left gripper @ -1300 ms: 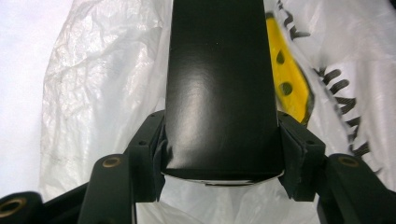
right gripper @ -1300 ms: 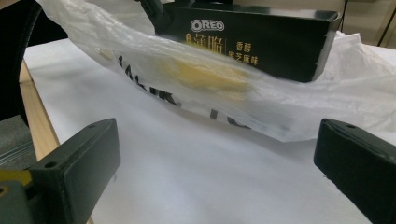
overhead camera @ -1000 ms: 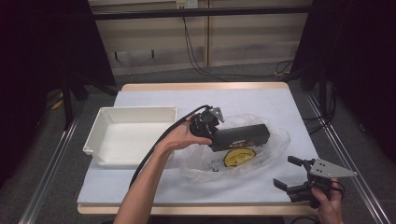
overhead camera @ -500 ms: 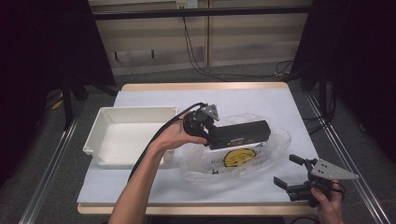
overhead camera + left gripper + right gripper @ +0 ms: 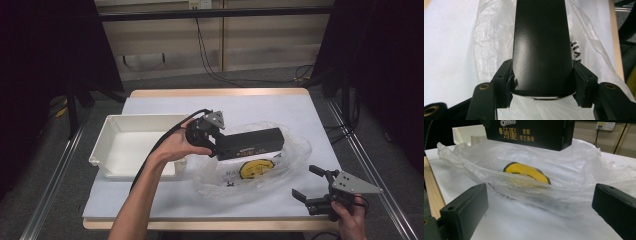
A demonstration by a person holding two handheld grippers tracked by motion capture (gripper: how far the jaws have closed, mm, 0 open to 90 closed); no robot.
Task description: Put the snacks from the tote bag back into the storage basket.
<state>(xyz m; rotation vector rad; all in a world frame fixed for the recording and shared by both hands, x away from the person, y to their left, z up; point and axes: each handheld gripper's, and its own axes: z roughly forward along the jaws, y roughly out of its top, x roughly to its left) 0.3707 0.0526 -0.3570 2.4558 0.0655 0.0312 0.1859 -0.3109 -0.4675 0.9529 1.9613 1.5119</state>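
A long black Oreo box point(image 5: 252, 142) hangs above a clear plastic bag point(image 5: 290, 162) with a yellow round logo point(image 5: 254, 169). My left gripper point(image 5: 216, 146) is shut on the box's left end; in the left gripper view the box point(image 5: 541, 45) runs away between both jaws, over the bag point(image 5: 489, 40). My right gripper point(image 5: 308, 184) stands open near the table's front right corner, apart from the bag. In the right gripper view the bag point(image 5: 529, 182) lies ahead between the open jaws, and the box point(image 5: 529, 132) hangs above it.
A white empty tray point(image 5: 107, 145) sits on the left of the table, just behind the left hand. The table point(image 5: 260, 105) has a pale sheet and a wooden front edge point(image 5: 200, 225). Cables run on the floor behind.
The left gripper has carried the black box a little to the left and slightly up over the bag. The right gripper has stayed in place, still open.
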